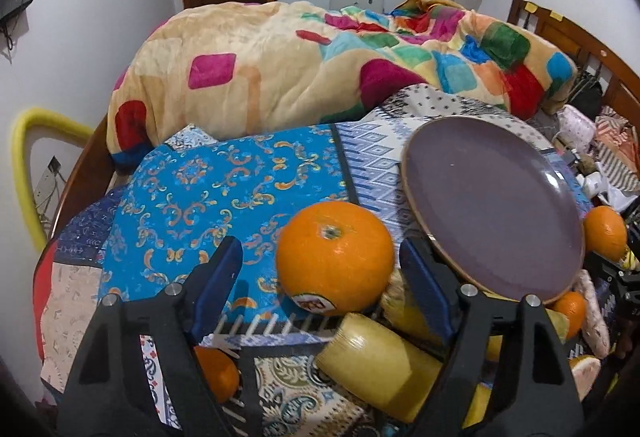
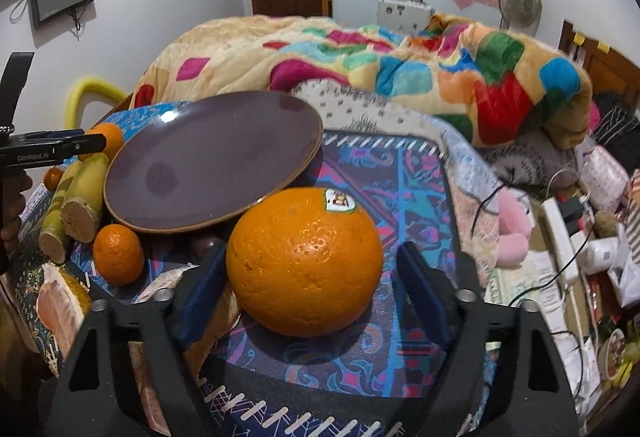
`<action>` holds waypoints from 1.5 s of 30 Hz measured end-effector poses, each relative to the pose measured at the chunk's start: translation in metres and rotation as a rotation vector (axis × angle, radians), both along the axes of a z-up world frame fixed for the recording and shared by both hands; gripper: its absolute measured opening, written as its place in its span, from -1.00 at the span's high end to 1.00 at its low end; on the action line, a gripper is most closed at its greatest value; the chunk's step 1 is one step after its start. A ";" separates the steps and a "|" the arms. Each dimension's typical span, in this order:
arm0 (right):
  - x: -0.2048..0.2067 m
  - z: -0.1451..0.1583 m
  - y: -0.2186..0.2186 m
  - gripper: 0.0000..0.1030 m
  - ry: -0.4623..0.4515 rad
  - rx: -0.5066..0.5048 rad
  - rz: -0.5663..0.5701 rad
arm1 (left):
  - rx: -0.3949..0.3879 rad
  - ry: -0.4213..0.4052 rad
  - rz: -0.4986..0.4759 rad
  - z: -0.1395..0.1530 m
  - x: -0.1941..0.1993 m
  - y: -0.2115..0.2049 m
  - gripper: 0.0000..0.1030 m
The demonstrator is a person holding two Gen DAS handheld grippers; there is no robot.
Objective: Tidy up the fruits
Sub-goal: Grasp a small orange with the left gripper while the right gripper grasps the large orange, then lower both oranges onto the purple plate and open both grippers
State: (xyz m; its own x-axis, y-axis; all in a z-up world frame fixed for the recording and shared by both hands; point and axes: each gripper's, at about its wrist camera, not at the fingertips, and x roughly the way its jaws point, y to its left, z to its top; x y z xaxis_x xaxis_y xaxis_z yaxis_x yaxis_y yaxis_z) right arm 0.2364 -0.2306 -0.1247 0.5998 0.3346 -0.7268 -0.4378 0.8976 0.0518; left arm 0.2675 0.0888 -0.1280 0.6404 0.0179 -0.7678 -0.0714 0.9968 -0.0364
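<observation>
- The left tool (image 1: 320, 269) is angling down over the bed's patterned cloth (image 1: 224, 189), with its blue pads spread on either side of a stickered orange (image 1: 335, 259).
- A clear gap is showing at the left pad; the right pad is sitting just beside the peel, and contact there cannot be told, so nothing is being pinched yet.
- The right tool (image 2: 310, 273) is bracketing a second, larger-looking orange (image 2: 305, 261), its sticker facing up, with the pads spread and daylight showing on the right side.
- Both oranges are resting on the cloth, each near the rim of the purple plate (image 2: 208, 165), which is lying tilted between them and carrying no fruit.
- Other fruit is crowding the plate's edge: a small orange (image 2: 118, 254), two cut yellow-green stalks (image 2: 78, 203), and a peeled pomelo piece (image 2: 60, 301) at the lower left.
- Handling judgement: each orange is looking firm, round and fairly weighty, with a waxy, dimpled peel that could be slipping under a shallow grip.
- The best hold is probably across the widest middle, pads squarely opposite, pressing moderately so the fruit is not squirting forward.
- The soft, uneven bedding is likely letting the oranges roll when nudged.
</observation>
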 end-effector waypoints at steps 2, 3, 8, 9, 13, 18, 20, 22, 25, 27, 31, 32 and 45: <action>0.004 -0.002 -0.001 -0.34 0.031 0.030 0.012 | -0.009 0.009 -0.004 -0.003 0.003 0.002 -0.60; 0.005 -0.002 -0.001 -0.32 0.032 0.036 0.012 | -0.013 0.009 -0.004 -0.003 0.004 0.002 -0.60; 0.006 0.000 0.000 -0.28 0.028 0.036 0.014 | -0.018 0.013 -0.050 -0.004 0.007 -0.001 -0.28; 0.006 0.001 0.000 -0.28 0.027 0.032 0.016 | -0.023 0.016 -0.065 -0.003 0.008 -0.002 -0.25; 0.004 0.003 -0.002 -0.27 0.016 0.019 0.006 | 0.011 0.017 -0.071 -0.002 0.008 -0.007 -0.23; 0.007 0.010 -0.012 -0.27 0.009 0.036 -0.019 | 0.040 0.001 -0.059 0.004 0.005 -0.007 -0.21; 0.007 0.017 -0.015 -0.27 -0.001 0.043 -0.027 | 0.034 -0.012 -0.053 0.010 0.003 -0.006 -0.21; 0.009 0.023 -0.016 -0.27 -0.017 0.046 -0.032 | 0.026 -0.029 -0.048 0.019 0.000 -0.004 -0.21; 0.009 0.036 -0.018 -0.27 -0.049 0.058 -0.036 | 0.012 -0.062 -0.045 0.034 -0.004 -0.004 -0.21; 0.009 0.046 -0.017 -0.27 -0.070 0.072 -0.035 | 0.015 -0.092 -0.049 0.045 -0.008 -0.007 -0.21; 0.011 0.061 -0.013 -0.27 -0.116 0.083 -0.030 | 0.011 -0.144 -0.069 0.066 -0.014 -0.014 -0.21; 0.013 0.065 -0.011 -0.27 -0.129 0.087 -0.028 | 0.010 -0.159 -0.075 0.072 -0.015 -0.016 -0.21; 0.043 0.079 0.024 -0.27 -0.177 0.101 0.007 | 0.022 -0.219 -0.119 0.099 0.002 -0.045 -0.21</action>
